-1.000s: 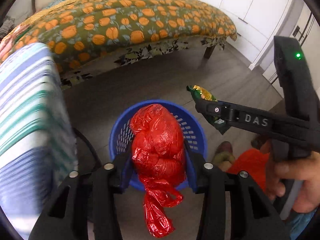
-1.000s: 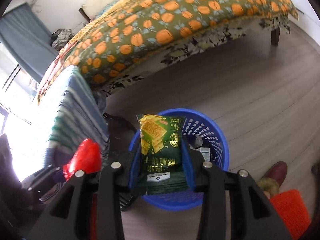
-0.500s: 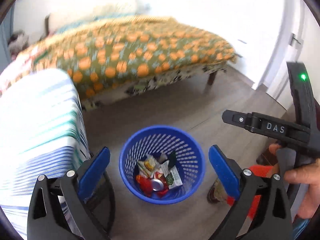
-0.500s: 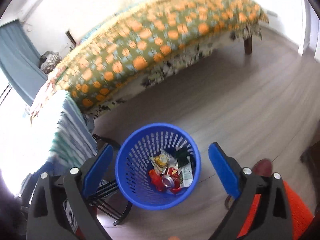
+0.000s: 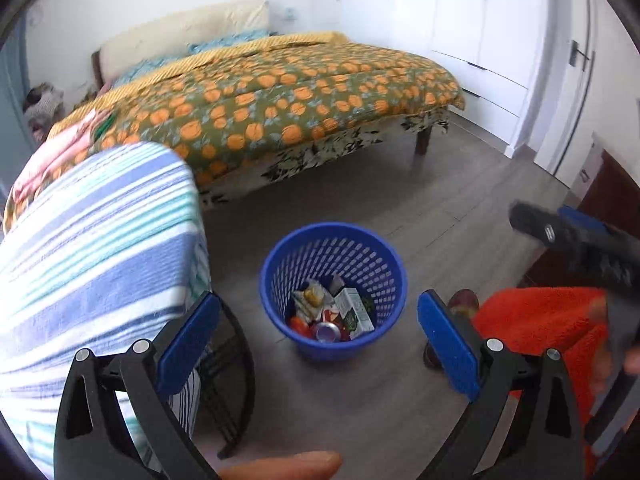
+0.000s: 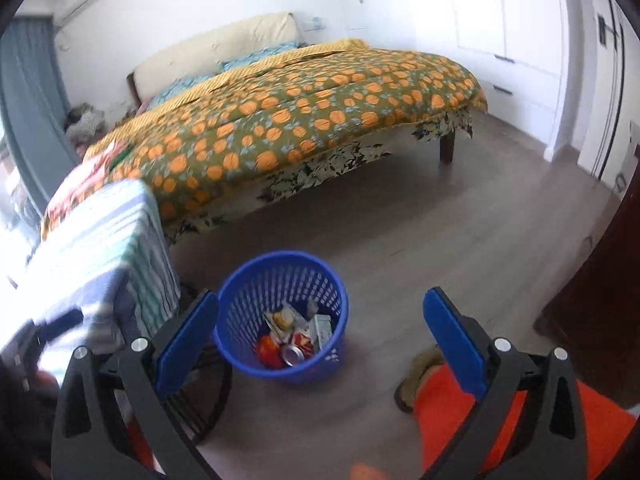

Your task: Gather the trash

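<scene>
A blue mesh basket [image 5: 332, 229] [image 6: 280, 257] stands on the grey floor and holds trash: a red bag [image 5: 298, 324] [image 6: 267, 350], a green-and-white packet [image 5: 354, 314], a can [image 5: 328, 332] [image 6: 292, 354] and wrappers. My left gripper [image 5: 318, 300] hangs above and short of the basket, open and empty. My right gripper [image 6: 320, 297] is likewise above it; its jaws are opening wide, nothing between them. In the left wrist view the right gripper [image 5: 576, 240] shows blurred at the right edge.
A bed with an orange-patterned quilt [image 5: 280, 112] fills the back. A table under a striped cloth [image 5: 92, 248] stands left of the basket, with black curved legs [image 5: 236, 380] beneath. A person's orange garment [image 5: 540, 320] and shoe [image 5: 464, 304] are on the right. White cupboards [image 6: 500, 20] line the far wall.
The left gripper let go of the red bag and the right let go of the green packet; both now lie in the basket. Both grippers opened wide and drew back and up.
</scene>
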Demonstrator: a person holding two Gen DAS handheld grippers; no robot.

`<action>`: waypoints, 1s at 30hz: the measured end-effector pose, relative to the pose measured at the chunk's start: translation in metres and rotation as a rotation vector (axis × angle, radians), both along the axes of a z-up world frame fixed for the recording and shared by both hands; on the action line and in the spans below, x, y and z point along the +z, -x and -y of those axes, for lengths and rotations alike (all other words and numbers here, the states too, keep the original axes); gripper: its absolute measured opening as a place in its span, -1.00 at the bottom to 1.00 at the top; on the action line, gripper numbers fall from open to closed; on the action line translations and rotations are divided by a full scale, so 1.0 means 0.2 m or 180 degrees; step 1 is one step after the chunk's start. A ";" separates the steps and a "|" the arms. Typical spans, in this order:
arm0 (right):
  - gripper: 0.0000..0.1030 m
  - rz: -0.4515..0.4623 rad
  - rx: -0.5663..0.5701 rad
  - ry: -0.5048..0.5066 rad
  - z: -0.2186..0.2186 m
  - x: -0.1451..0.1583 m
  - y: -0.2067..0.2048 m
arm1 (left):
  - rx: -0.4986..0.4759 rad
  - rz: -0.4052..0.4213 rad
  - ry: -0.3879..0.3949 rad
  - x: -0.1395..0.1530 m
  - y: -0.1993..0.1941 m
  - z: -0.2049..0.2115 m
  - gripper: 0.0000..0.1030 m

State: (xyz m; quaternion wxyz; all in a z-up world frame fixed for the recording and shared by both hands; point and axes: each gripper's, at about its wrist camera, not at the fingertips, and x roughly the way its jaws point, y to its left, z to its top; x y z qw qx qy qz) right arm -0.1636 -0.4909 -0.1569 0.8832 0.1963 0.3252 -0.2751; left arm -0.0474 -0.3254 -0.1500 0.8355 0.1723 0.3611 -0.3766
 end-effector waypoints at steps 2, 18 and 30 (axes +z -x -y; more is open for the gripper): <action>0.91 -0.0096 0.0086 0.0026 -0.07 -0.01 0.03 | 0.0038 -0.0109 0.0007 -0.01 -0.01 -0.03 0.90; 0.91 -0.0410 0.0346 -0.0025 -0.25 0.01 0.04 | 0.0231 -0.0180 -0.0048 0.03 -0.03 -0.13 0.90; 0.91 -0.0486 0.0363 -0.0052 -0.25 0.00 0.04 | 0.0261 -0.0210 -0.0155 0.00 -0.05 -0.11 0.90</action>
